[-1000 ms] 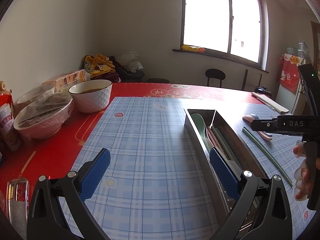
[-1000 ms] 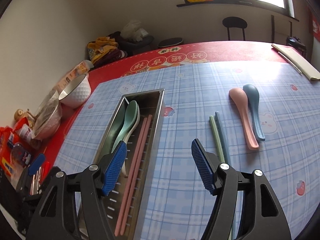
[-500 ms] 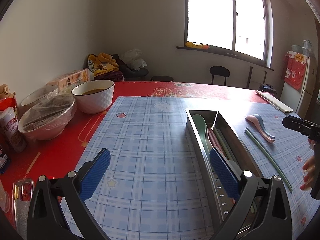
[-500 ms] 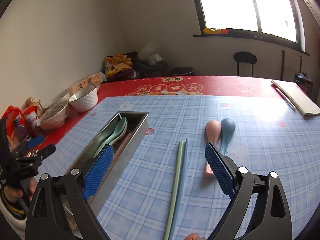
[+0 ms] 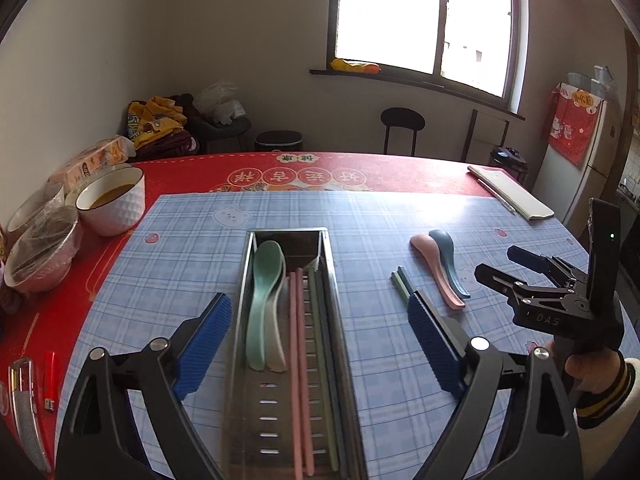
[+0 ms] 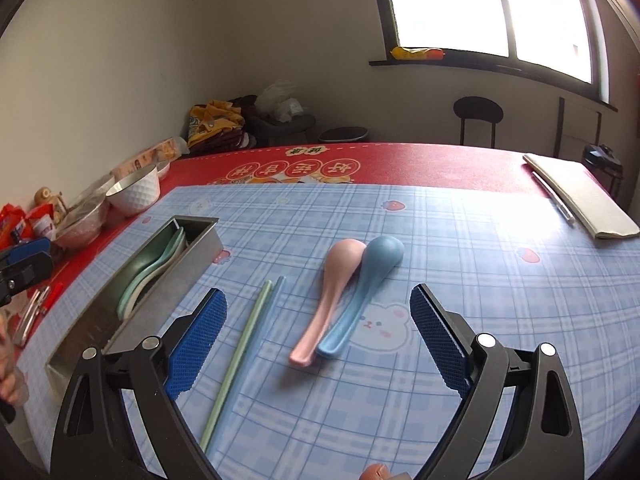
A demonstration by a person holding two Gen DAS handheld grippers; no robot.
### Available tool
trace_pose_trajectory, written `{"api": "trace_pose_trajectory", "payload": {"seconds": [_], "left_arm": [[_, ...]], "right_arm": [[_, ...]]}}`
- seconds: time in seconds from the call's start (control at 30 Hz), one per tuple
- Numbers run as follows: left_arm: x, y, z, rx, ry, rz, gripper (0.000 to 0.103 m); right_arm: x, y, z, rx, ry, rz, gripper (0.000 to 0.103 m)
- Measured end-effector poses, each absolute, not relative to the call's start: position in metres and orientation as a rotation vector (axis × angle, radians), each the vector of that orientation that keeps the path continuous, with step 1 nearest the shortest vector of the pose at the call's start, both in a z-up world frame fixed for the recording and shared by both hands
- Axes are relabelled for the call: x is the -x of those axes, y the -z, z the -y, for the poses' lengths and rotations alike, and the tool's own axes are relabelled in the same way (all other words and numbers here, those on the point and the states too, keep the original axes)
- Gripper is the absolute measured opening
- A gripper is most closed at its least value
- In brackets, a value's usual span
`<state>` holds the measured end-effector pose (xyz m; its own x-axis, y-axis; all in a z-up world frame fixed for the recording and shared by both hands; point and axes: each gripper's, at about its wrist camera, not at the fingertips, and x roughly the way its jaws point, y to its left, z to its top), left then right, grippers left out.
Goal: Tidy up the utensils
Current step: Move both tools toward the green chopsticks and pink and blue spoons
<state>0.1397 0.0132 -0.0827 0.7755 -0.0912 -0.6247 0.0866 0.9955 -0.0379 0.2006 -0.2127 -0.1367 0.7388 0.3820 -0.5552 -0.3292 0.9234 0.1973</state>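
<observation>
Over the metal tray (image 5: 286,360), in the view from my left wrist, my left tongs (image 5: 320,338) stand wide with nothing gripped; the jaws have just been closing a little, and only the tray lies below the gap between them. Inside the tray a green spoon (image 5: 262,304) lies on a paler one along its left side, with pink chopsticks (image 5: 298,360) and a darker pair to the right of them. Right of the tray, on the blue plaid mat (image 5: 192,248) of the worktop, a pink spoon (image 5: 434,266) and a blue spoon (image 5: 450,264) lie touching. My right tongs (image 5: 500,266) appear further right of the tray, held in my hand (image 5: 592,368), jaws apart.

In the view from my right wrist, my right tongs (image 6: 318,332) are spread wide and empty above the mat. The pink spoon (image 6: 328,300) and blue spoon (image 6: 360,296) lie side by side right of the tray (image 6: 132,300), bowls pointing away from me. Between them and the tray lie the green chopsticks (image 6: 240,352).
</observation>
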Motion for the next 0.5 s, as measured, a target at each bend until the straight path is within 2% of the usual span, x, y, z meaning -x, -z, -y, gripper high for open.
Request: {"api": "trace_pose_trajectory", "payload": {"seconds": [0.1,0.17,0.27,0.5], "left_arm": [[-0.158,0.095,0.014,0.03,0.1,-0.769,0.065],[-0.171,0.106,0.025,0.055,0.107,-0.828,0.046],[-0.186,0.122,0.041,0.058,0.112,-0.892,0.032],[-0.208,0.151,0.064,0.031,0.122,-1.004,0.022]], "right_arm": [[-0.202,0.138,0.225,-0.126,-0.388,-0.633,0.09],[-0.202,0.136,0.235,-0.139,-0.366,-0.624,0.09],[-0.21,0.142,0.252,-0.204,-0.315,-0.672,0.09],[-0.214,0.142,0.281,-0.308,-0.233,-0.68,0.09]]}}
